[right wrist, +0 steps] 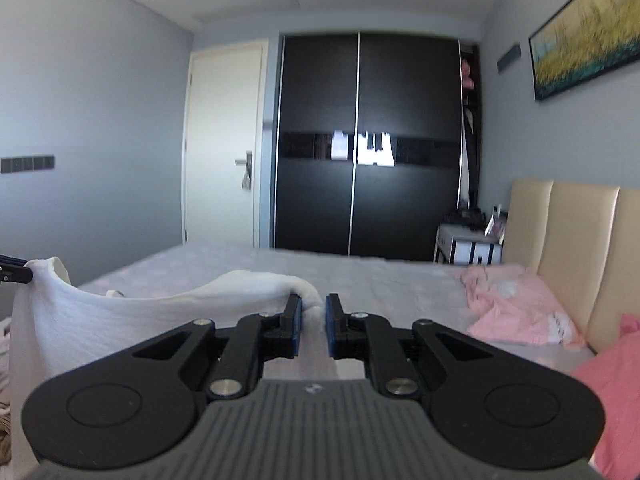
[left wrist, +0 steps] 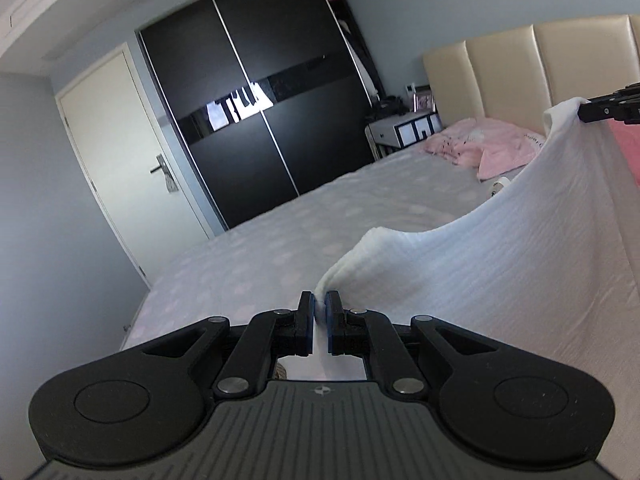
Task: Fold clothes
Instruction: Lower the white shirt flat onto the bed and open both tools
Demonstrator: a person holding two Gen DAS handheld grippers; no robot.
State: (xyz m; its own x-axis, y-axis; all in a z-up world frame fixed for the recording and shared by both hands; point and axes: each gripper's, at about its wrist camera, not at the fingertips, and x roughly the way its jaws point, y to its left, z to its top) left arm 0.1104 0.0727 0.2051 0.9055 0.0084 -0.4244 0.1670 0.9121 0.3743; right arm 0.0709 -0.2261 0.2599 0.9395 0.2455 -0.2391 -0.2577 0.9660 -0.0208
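As we look along both grippers:
Left gripper (left wrist: 319, 303): we clench the white garment's (left wrist: 500, 264) corner.
Right gripper (right wrist: 313, 305): we clench its other corner.
Garment: stretched above the bed (left wrist: 320, 216).

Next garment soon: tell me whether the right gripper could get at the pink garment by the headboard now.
Probably not yet: the right gripper is shut on the white cloth. The bed toward the pink garment looks unobstructed.

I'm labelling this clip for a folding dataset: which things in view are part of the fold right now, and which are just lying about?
In the job:
- white garment, held up over the bed
- left hand-held gripper, shut on one corner
- right hand-held gripper, shut on another corner

Lying about:
- pink clothes near the headboard
- bedside table
- black wardrobe
- door
- painting
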